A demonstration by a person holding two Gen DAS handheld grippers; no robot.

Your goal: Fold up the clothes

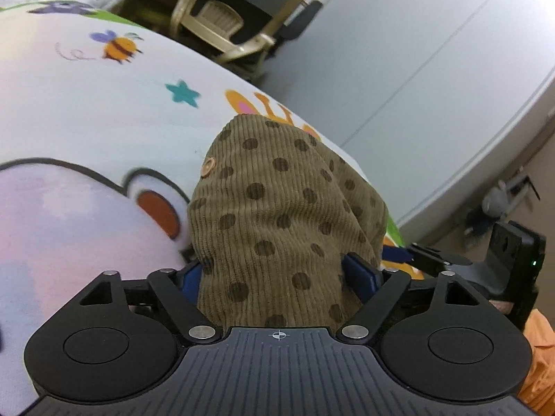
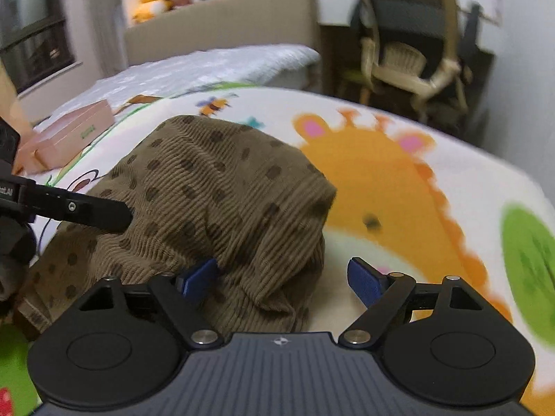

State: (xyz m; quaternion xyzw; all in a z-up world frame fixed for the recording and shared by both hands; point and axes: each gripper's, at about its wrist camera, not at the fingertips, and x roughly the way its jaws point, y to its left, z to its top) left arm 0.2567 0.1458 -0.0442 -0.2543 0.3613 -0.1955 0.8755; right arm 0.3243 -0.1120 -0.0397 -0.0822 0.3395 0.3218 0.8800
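Holding a bunched corduroy garment (image 1: 277, 208) over the bed's cartoon blanket (image 1: 86, 111), I judge folding barely begun: no neat fold shows. My left claw (image 1: 281, 274) pinches the cloth between its pads. My right claw (image 2: 282, 274) is spread, its left pad touching the garment's near edge.

Left tongs (image 1: 277, 270), right tongs (image 2: 284, 277): black linkages, blue pads, silver rivets, ribbed grey housing.
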